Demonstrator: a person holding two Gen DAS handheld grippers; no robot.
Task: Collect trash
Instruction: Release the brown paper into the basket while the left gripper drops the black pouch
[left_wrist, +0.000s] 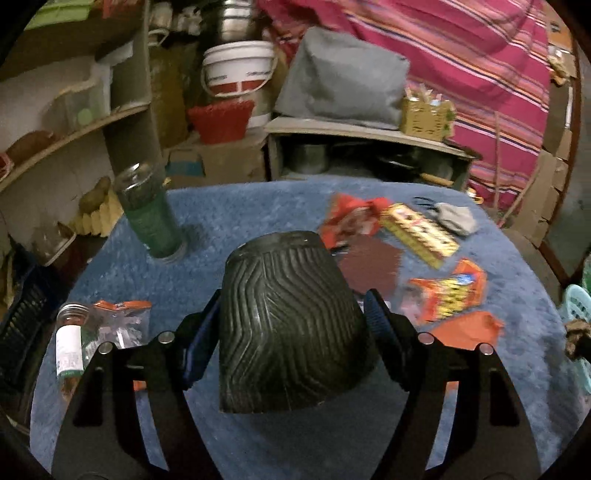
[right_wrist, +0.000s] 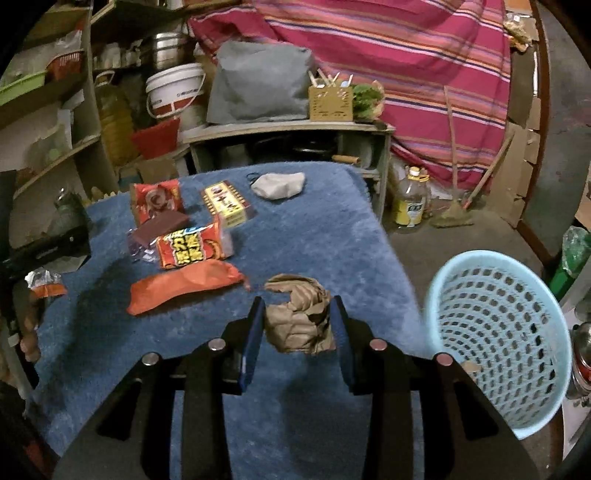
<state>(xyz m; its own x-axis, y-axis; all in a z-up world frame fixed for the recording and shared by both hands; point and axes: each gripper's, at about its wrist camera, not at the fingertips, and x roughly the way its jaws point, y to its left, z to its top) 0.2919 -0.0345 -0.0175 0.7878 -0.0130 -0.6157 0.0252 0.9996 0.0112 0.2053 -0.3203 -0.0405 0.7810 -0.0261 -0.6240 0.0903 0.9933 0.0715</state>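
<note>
The right gripper (right_wrist: 297, 328) is clamping a crumpled brown paper ball (right_wrist: 300, 317) between its blue pads, holding it over the blue fleece-covered table (right_wrist: 332, 236) near the frame's lower centre. The coming move is turning on one relation: the pale blue perforated wastebasket (right_wrist: 496, 339) is sitting just beside the table edge at the lower right of the right wrist view, to the right of the held wad and a little below it, its mouth tilted toward the camera. By this reading a short swing rightward is what the drop is calling for, and the right hand is the nearer one.

The left gripper (left_wrist: 293, 325) is closing on an upside-down black ribbed plastic cup (left_wrist: 291, 321), its long axis running away from the camera toward the table's middle.

Other litter is lying at centre left of the right wrist view: an orange wrapper (right_wrist: 181, 290), a red snack pack (right_wrist: 190, 247) printed with yellow Chinese characters too blurred to read, and a yellow carton (right_wrist: 225, 203) whose lettering is likewise unreadable.
</note>
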